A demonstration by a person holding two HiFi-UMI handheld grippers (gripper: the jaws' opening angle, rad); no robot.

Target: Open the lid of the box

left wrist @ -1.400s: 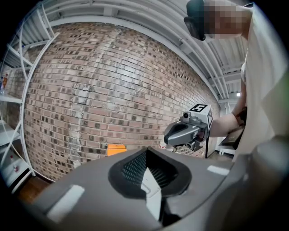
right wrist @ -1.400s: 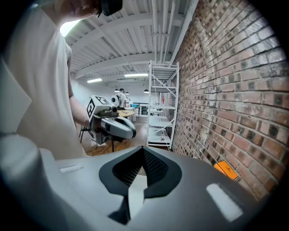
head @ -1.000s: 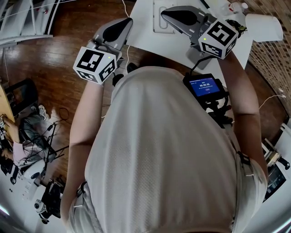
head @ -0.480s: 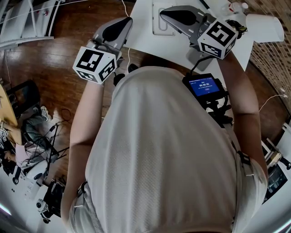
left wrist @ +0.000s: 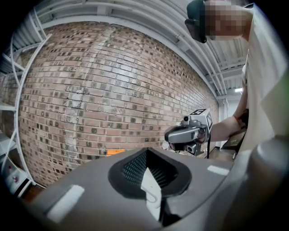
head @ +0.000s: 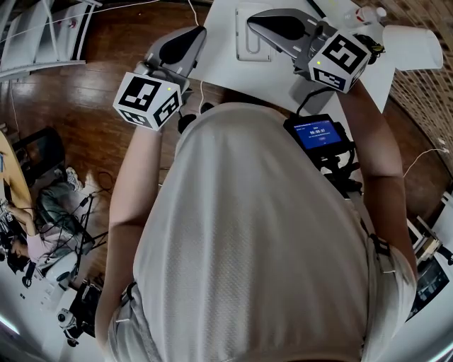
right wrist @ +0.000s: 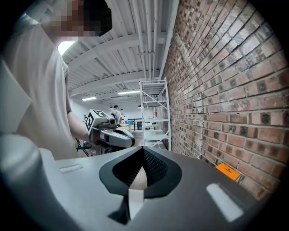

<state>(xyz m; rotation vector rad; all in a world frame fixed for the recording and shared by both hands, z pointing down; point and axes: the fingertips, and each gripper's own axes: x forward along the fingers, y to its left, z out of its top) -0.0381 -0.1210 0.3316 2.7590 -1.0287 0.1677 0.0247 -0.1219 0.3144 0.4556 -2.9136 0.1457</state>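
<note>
White tabletop (head: 219,60) ahead, bare strip along its near edge. Flat white rectangular box (head: 248,39) lies on it, with the right gripper (head: 252,20) tip over it in the head view; height above it can't be told. Left gripper (head: 201,32) is at the table's left edge, over the brown wood floor (head: 106,49). Grippers well apart, open gap between them. Red brick wall (left wrist: 113,90) closes off the far side. White metal shelf rack (right wrist: 153,113) stands against that wall. Rolled white sheet (head: 414,42) crowds the table's right corner. Black screen unit (head: 320,134) on the chest sits beside the right forearm. Tangled cables and gear (head: 64,219) litter the floor far left.
</note>
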